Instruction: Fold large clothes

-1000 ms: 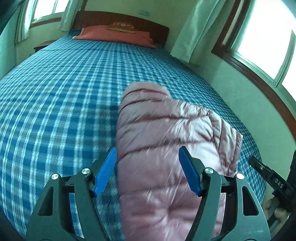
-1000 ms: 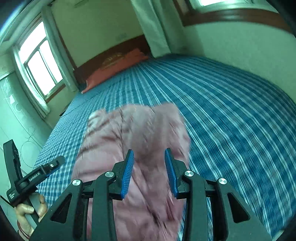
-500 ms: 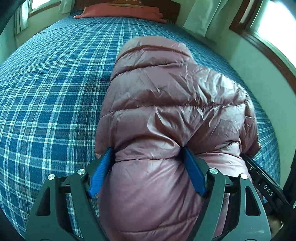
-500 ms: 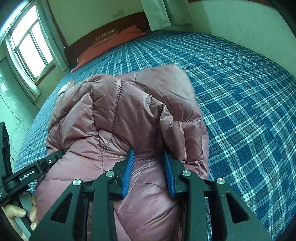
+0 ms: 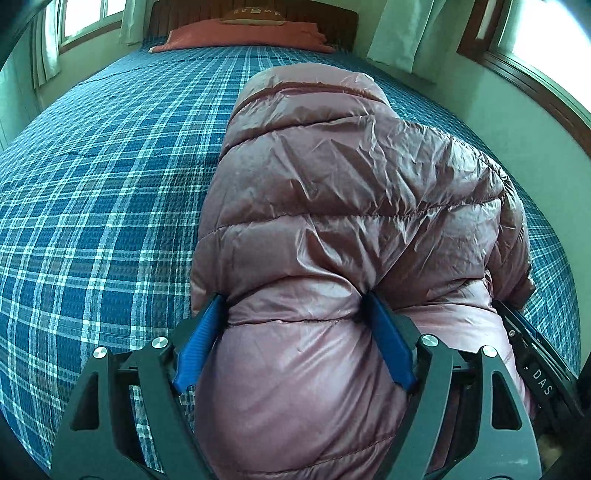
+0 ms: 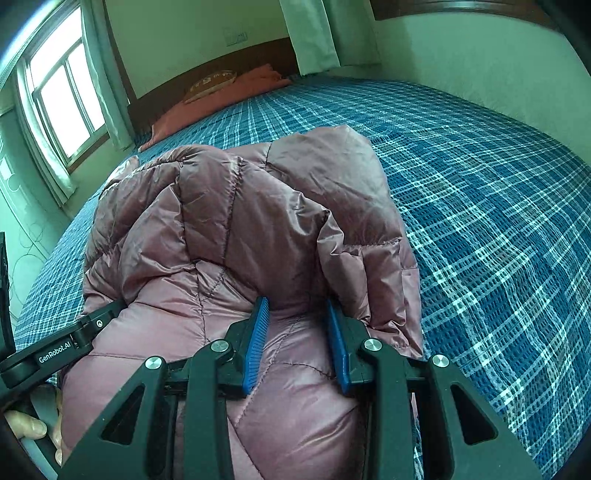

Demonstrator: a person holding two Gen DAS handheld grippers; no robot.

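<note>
Both cameras sit close over the foot end of the bed (image 5: pixel 110 184), each tilted down along its own tool toward the headboard. The left wrist view looks from the jacket's (image 5: pixel 351 206) left part, so near that the quilted fabric fills the frame's middle, with the red pillow (image 5: pixel 243 35) far ahead. The right wrist view looks from the jacket's (image 6: pixel 229 236) right part, angled across toward the same pillow (image 6: pixel 221 99). Both views share the jacket, the plaid bed (image 6: pixel 480 206) and the headboard end.
</note>
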